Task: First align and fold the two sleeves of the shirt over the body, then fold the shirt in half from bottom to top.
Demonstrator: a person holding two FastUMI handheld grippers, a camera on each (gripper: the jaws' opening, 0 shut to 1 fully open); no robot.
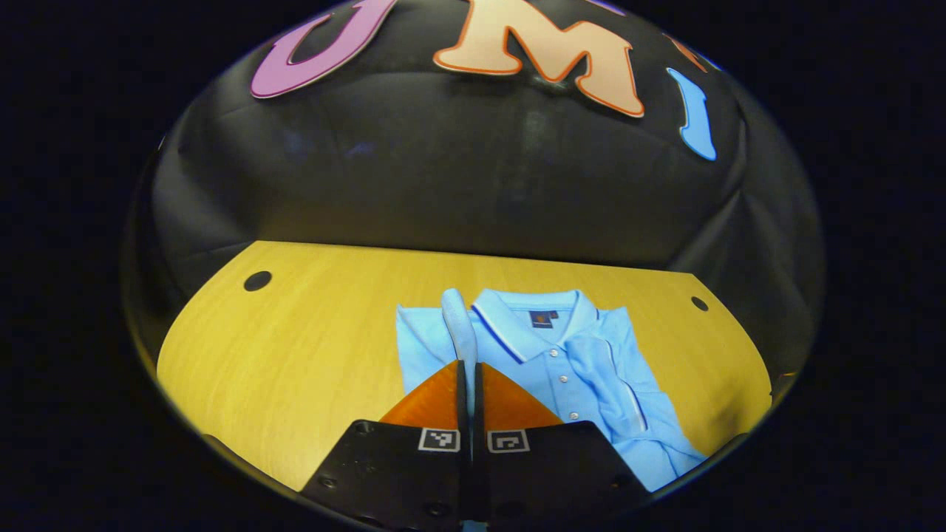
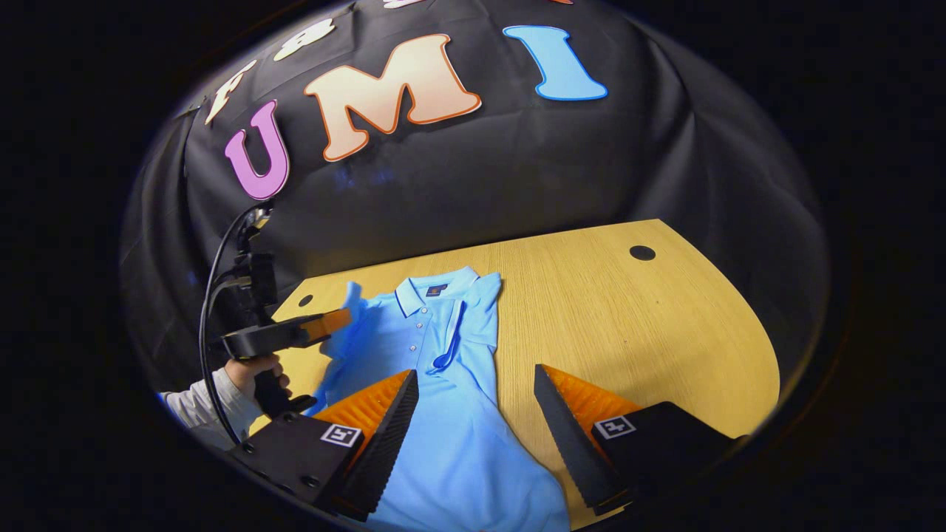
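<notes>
A light blue polo shirt (image 1: 569,362) lies face up on the wooden table (image 1: 295,347), collar toward the booth wall. One sleeve (image 1: 617,384) is folded over the body. My left gripper (image 1: 469,363) is shut on the other sleeve (image 1: 460,321), which stands up between its fingers. In the right gripper view the left gripper (image 2: 332,321), held by a hand (image 2: 251,373), pinches that sleeve (image 2: 353,301) at the side of the shirt (image 2: 443,399). My right gripper (image 2: 477,373) hovers open over the shirt's lower body with nothing between its fingers.
The table (image 2: 650,325) has round cable holes near its far corners (image 1: 257,281) (image 2: 641,253). Bare wood runs to either side of the shirt. A black cable (image 2: 214,295) loops up from the left gripper. The booth wall stands close behind the table.
</notes>
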